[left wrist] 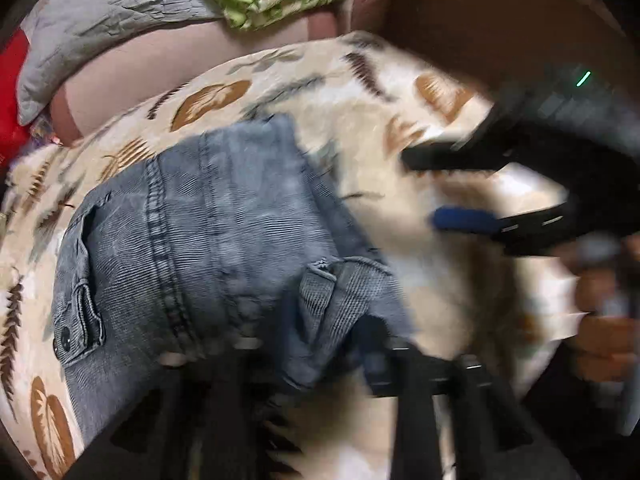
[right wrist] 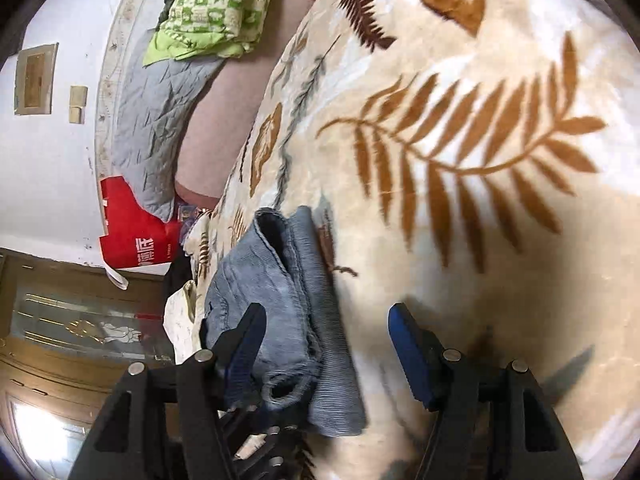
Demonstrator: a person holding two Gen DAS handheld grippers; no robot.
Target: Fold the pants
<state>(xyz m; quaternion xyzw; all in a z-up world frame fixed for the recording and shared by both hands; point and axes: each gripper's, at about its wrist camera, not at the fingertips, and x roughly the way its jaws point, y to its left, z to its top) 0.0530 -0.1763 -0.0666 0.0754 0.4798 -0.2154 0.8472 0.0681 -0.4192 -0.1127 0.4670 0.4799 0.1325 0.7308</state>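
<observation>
right wrist view: right gripper (right wrist: pixel 326 344) tilted down, spread wide over folded pants (right wrist: pixel 280 300).

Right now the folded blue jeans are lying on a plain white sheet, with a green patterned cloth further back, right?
Not quite. The jeans lie on a cream blanket printed with brown leaves, not a plain white sheet; the right wrist view shows it clearly. The green patterned cloth is indeed further back.

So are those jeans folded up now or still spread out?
Folded. The jeans lie as a compact stacked bundle on the leaf-print blanket, several layered edges showing, no legs stretched out.
</observation>
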